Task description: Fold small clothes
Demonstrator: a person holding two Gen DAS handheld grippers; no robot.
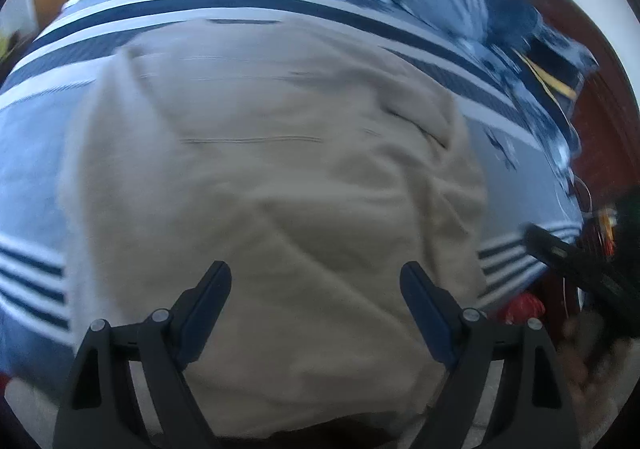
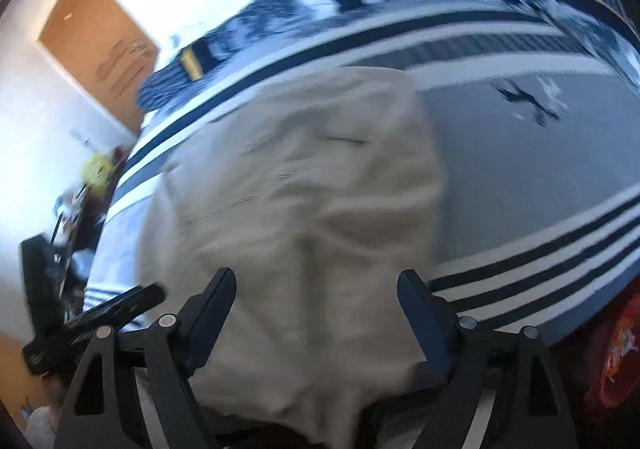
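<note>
A beige garment [image 1: 272, 185] lies rumpled on a grey bedspread with navy and white stripes [image 1: 36, 153]. My left gripper [image 1: 316, 281] hovers over the garment's near part, its jaws wide apart with nothing between them. In the right wrist view the same beige garment [image 2: 304, 209] spreads below my right gripper [image 2: 316, 285], which is open above the cloth's near edge and grips nothing. The right gripper [image 1: 576, 269] shows as a blurred dark shape at the right edge of the left wrist view. The left gripper [image 2: 96, 317] appears at lower left in the right wrist view.
The striped bedspread [image 2: 540, 169] covers the bed all around the garment. An orange-brown door [image 2: 100, 45] stands in the white wall at far left. A yellow object [image 2: 98, 169] and dark clutter sit beside the bed at left. Something red [image 2: 616, 349] lies at lower right.
</note>
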